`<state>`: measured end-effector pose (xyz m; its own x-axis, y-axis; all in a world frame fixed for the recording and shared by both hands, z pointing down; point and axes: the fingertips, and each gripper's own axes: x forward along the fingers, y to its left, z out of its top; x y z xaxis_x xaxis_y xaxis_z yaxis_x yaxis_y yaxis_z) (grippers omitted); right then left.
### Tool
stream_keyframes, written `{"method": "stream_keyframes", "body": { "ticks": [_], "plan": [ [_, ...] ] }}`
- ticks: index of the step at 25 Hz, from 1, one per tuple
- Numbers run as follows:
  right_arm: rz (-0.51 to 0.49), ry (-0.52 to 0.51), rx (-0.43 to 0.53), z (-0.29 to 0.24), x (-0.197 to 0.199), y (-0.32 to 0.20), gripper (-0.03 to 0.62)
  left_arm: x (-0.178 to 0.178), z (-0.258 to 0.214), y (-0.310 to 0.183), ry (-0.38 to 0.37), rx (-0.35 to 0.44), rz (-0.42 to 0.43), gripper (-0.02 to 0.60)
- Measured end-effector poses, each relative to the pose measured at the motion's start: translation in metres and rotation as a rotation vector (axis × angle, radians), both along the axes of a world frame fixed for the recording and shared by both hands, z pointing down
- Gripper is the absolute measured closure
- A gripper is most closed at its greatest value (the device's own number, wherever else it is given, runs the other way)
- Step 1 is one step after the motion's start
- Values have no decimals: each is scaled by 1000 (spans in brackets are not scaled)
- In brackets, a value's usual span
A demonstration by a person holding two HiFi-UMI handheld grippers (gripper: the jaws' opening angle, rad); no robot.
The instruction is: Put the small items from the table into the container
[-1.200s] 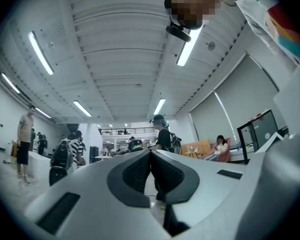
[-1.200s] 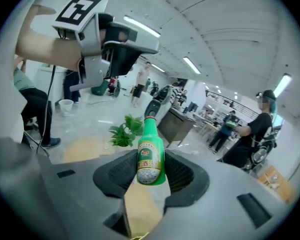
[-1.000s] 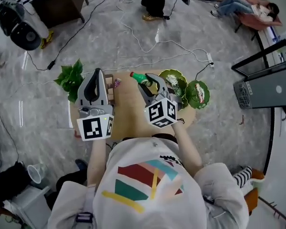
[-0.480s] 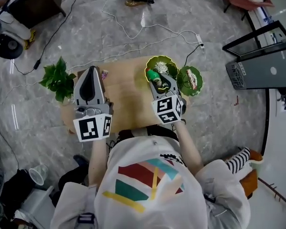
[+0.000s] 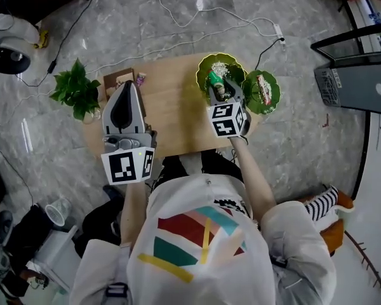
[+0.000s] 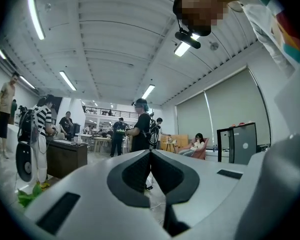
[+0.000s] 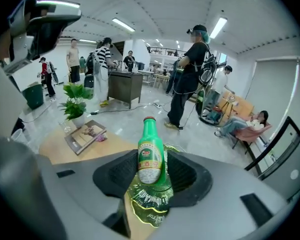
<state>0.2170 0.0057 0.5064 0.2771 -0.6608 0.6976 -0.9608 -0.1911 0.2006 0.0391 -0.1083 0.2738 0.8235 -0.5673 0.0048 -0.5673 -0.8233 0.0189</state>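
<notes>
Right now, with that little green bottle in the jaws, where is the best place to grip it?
Around its labelled body, coming from the sides, as the right gripper does: the green bottle is round and straight-sided there, while the neck tapers and would likely slip.

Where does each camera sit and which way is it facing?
Head view: on the person's head, looking steeply down at the table; shirt, arms, left gripper, right gripper show.
Left gripper view: rides that gripper, facing level across the room; shut jaws, shirt upper right.
Right gripper view: rides that gripper, tilted down at the green bottle in its jaws.
Shared: head and right gripper views both show the bottle and green dish.
</notes>
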Motion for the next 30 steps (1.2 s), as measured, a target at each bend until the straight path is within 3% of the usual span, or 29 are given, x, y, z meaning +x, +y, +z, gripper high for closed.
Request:
{"method": "stream_keyframes", "body": {
  "ticks": [4, 18, 25, 29, 30],
  "plan": [
    [3, 78, -21, 9, 5, -8, 414, 4, 4, -6, -11, 3, -7, 574],
    [24, 78, 15, -3, 14, -1, 414, 27, 2, 1, 3, 8, 46, 574],
    [72, -4, -29, -9, 10, 9, 414, 22, -10, 3, 14, 26, 42, 574],
    [18, -56, 12, -25, -7, 6, 416, 9, -17, 2, 24, 46, 25, 574],
    [15, -50, 31, -32, -9, 4, 444, 3, -19, 0, 28, 50, 14, 574]
  ]
}}
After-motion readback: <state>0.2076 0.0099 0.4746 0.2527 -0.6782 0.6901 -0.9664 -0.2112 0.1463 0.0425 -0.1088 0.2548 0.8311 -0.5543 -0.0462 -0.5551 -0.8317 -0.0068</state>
